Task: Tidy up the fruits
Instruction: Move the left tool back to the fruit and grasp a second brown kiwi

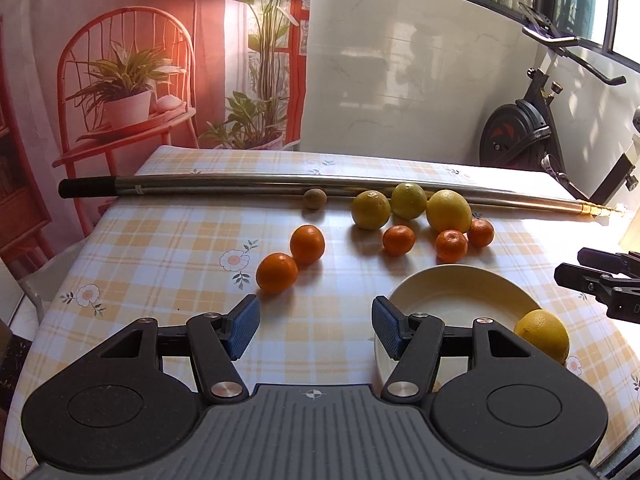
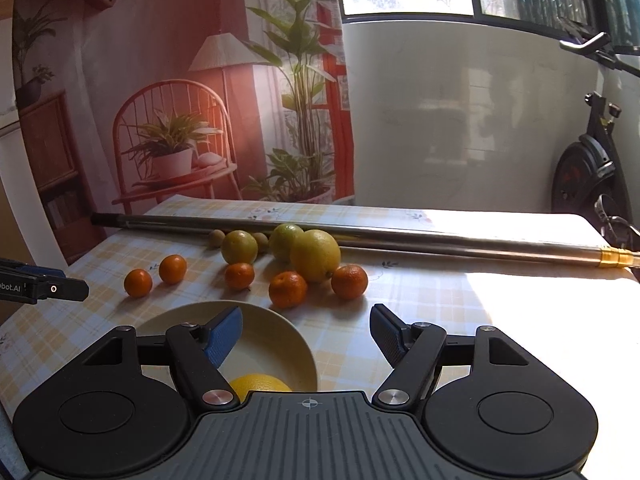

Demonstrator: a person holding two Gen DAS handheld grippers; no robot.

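Note:
A cream bowl (image 1: 460,280) (image 2: 280,320) sits on the checked tablecloth with one yellow lemon (image 1: 542,334) (image 2: 260,386) at its near right side. Beyond it lie several mandarins (image 1: 277,278) (image 2: 287,289), three larger yellow-green citrus (image 1: 448,211) (image 2: 315,255) and small brown kiwis (image 1: 315,199) (image 2: 217,236). My left gripper (image 1: 316,326) is open and empty, just left of the bowl and short of the two nearest mandarins. My right gripper (image 2: 306,334) is open and empty, its left finger over the bowl. Each gripper shows at the edge of the other's view (image 1: 576,266) (image 2: 44,286).
A long metal pole (image 1: 280,184) (image 2: 400,236) lies across the table behind the fruit. An exercise bike (image 1: 520,136) (image 2: 588,176) stands past the table's far right corner. A printed backdrop hangs behind the far left. The table's left edge drops off near my left gripper.

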